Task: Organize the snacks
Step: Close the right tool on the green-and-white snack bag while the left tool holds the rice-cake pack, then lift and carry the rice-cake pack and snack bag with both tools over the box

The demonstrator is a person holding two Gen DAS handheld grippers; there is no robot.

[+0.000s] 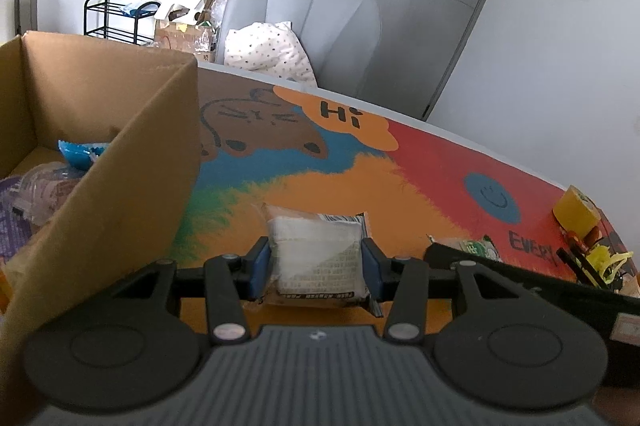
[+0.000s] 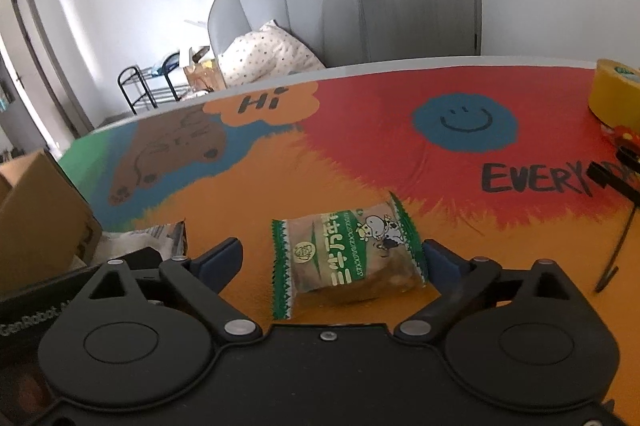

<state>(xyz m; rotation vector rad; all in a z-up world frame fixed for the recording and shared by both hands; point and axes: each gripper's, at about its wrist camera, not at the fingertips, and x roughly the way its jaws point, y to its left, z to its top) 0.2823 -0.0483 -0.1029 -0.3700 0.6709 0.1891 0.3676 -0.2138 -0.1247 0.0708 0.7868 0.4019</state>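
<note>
My left gripper (image 1: 316, 260) is shut on a white snack packet (image 1: 318, 254), held between its blue pads just right of the cardboard box (image 1: 120, 161). The box holds several snacks, among them a blue packet (image 1: 80, 151). My right gripper (image 2: 332, 262) is open, its fingers either side of a green-and-brown biscuit packet (image 2: 348, 258) that lies on the colourful tablecloth (image 2: 360, 145). The white packet (image 2: 140, 238) and the box (image 2: 40, 214) show at the left in the right wrist view. The biscuit packet's edge (image 1: 478, 246) shows at the right in the left wrist view.
A yellow tape roll (image 2: 616, 89) stands at the table's far right, also seen in the left wrist view (image 1: 576, 211). Black and yellow items (image 1: 596, 258) lie beside it. A grey armchair (image 1: 312, 25) with a dotted pillow stands behind the table.
</note>
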